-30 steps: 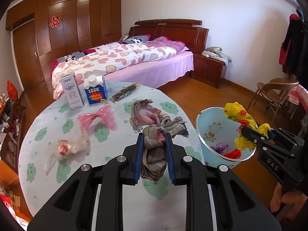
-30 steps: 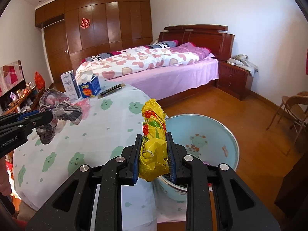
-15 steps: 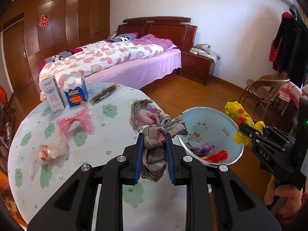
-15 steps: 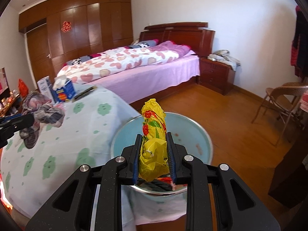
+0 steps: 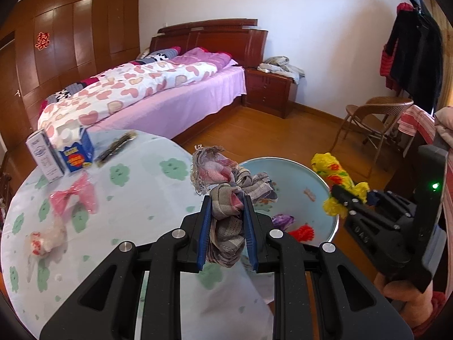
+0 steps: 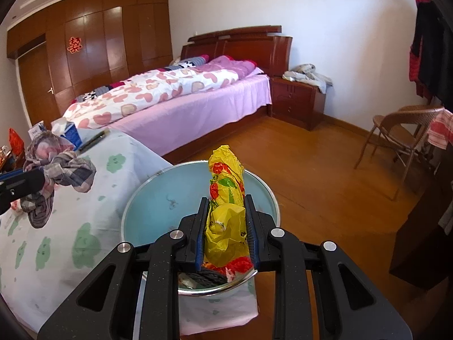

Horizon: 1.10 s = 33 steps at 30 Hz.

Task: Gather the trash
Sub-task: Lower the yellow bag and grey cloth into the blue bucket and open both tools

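My left gripper [image 5: 227, 206] is shut on a crumpled grey and pink checked cloth [image 5: 226, 187], held over the table's right edge beside the light blue bin [image 5: 297, 170]. Purple and red scraps [image 5: 303, 231] lie inside the bin. My right gripper [image 6: 225, 206] is shut on a crumpled yellow plastic bag [image 6: 226, 187] and hangs above the bin [image 6: 158, 206]. In the left wrist view the right gripper [image 5: 344, 198] holds that bag [image 5: 332, 170] just past the bin's right rim. In the right wrist view the cloth [image 6: 53, 167] hangs at the left.
On the round table's cloud-print cover [image 5: 136, 198] lie a pink plastic bow [image 5: 75, 198], a clear wrapper [image 5: 46, 239], two cartons [image 5: 70, 150] and a dark packet [image 5: 117, 148]. A bed [image 5: 147, 90], a nightstand [image 5: 270, 90] and a wicker chair [image 5: 373, 116] stand beyond on the wooden floor.
Both grippers have swung right toward the bin with their loads. The yellow bag now hangs lower, over the bin's inside. The cloth has moved from over the table to its right edge.
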Motion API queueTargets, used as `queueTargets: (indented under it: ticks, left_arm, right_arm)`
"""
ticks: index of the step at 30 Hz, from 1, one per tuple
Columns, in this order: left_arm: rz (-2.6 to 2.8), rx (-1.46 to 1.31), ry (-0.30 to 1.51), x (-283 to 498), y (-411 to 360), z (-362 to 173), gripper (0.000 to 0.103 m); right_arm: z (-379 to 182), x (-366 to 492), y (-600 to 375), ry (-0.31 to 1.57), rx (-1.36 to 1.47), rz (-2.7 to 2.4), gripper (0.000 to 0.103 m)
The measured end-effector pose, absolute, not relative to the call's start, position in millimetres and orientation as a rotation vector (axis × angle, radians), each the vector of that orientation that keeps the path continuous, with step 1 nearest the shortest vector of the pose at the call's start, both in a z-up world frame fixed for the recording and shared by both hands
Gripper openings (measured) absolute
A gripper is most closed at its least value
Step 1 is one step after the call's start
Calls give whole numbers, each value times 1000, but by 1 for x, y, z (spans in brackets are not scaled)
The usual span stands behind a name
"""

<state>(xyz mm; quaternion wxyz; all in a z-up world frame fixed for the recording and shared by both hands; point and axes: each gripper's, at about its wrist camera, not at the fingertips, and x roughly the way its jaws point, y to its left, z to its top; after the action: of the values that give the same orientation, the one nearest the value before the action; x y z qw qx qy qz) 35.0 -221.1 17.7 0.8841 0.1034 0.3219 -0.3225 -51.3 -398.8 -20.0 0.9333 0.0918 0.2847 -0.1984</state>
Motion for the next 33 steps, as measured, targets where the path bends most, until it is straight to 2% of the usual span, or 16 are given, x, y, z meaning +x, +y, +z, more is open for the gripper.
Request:
queueTargets:
  ticks: [24,26,30,33]
  left_arm:
    - [-677,243,797,61,-278,-25,22]
    - [-676,244,799,61,-279,-26,22]
    - [-673,246,801,61,-280,-27,22]
    - [-673,252,804,61,-282,-28,22]
  right_arm:
    - [-49,-24,-430,669,236,-388,26]
    - [-52,-21,-431,678,243,-379,26]
    - [-54,-22,-435,669,255,-371,35]
    - [-51,-27,-435,644,260,-379,35]
